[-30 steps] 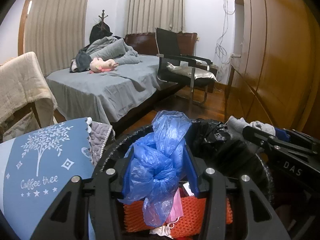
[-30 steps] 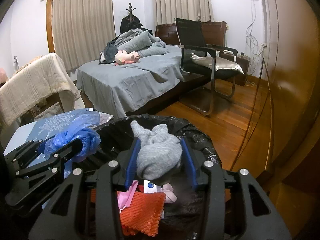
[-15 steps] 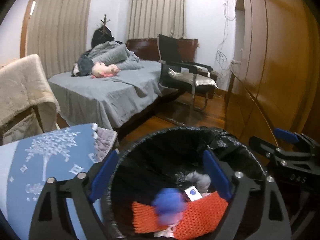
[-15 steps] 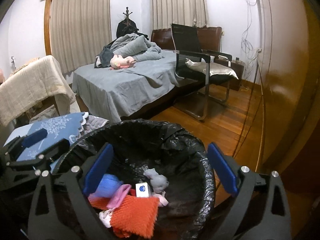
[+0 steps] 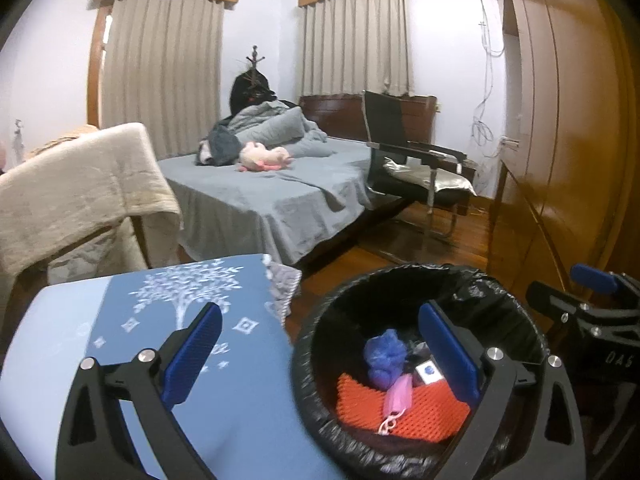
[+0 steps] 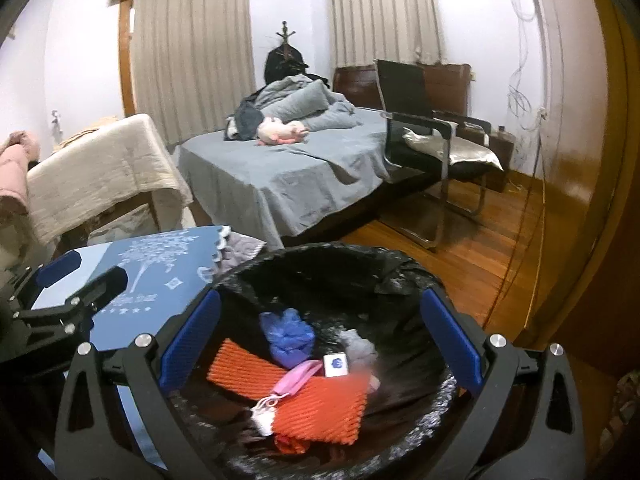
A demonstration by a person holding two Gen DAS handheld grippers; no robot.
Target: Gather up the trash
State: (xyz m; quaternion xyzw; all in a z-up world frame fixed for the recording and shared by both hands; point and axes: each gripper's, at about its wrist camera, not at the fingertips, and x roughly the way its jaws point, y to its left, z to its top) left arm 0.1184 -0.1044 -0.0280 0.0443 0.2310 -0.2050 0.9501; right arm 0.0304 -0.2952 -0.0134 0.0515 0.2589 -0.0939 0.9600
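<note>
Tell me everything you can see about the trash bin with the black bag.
The trash bin is round, lined with a crinkled, glossy black plastic bag folded over its rim. It stands upright on the wooden floor beside a blue cloth. Inside lie orange mesh, a crumpled blue plastic bag, a pink mask, a grey sock and a small white box.

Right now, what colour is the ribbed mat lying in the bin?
Orange-red. The ribbed mat lies inside the black-lined bin, clearest from the right wrist view.

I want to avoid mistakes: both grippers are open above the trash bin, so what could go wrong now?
1. The left gripper straddles the bin's bag-lined rim; withdrawing carelessly may snag the liner.
2. The right gripper sits close beside the left, so they could collide.
</note>
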